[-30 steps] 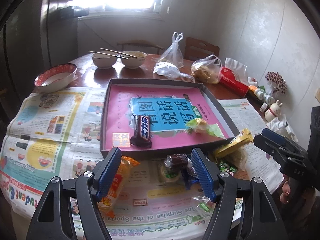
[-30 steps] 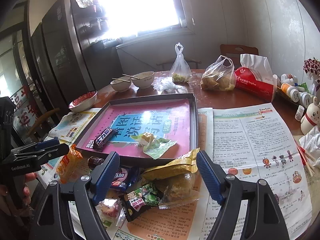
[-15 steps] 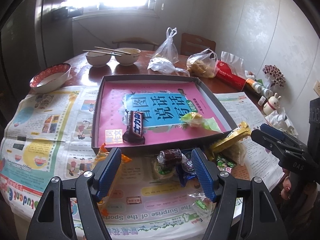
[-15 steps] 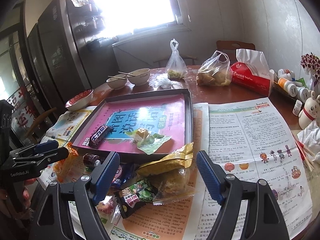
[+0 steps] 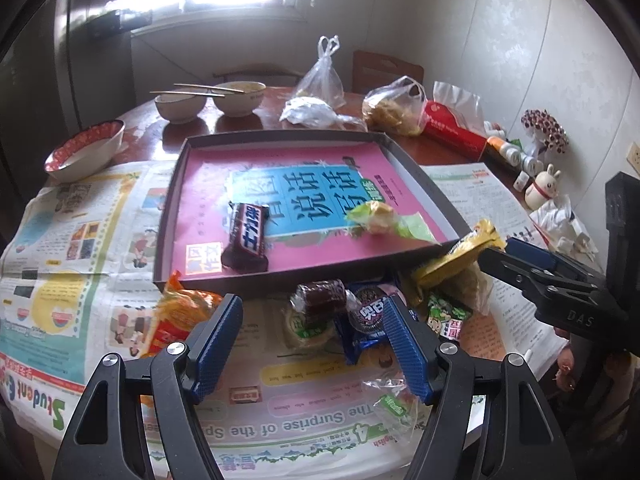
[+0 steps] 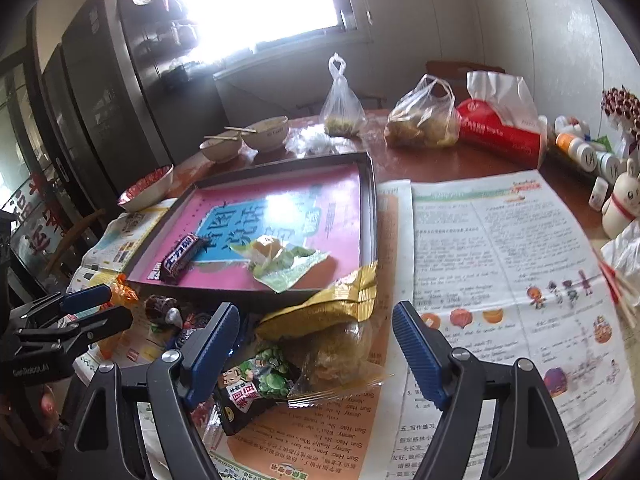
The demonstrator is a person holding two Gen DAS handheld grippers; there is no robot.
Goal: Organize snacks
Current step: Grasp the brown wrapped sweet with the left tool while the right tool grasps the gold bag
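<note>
On the round table, over spread newspapers, there's a shallow dark tray lined with a pink sheet that has a blue panel of big Chinese characters. Only two snacks are in it: a brown chocolate bar with white Chinese lettering near the front left, and a half-open green-wrapped snack toward the front right.

The rest of the snacks sit in a heap on the paper right in front of the tray: an orange pack, a dark roll in clear wrap, a blue cookie pack, a green pack with a cartoon kid on it, and a gold-topped bag leaning on the tray's corner.

The left gripper hovers low over the heap, jaws spread wide with nothing between them; its right finger sits just by the cookie pack. The right gripper is also wide open and empty, straddling the gold-topped bag and green pack.

Readable stuff: "Student" and "The Surprise of the Sp..." on the newspaper, upside down. "GenRobot.AI" on the left gripper's side, "DAS" on the right one.

Further back: two bowls with chopsticks, a red-rimmed bowl, tied plastic bags, and a red tissue pack.
</note>
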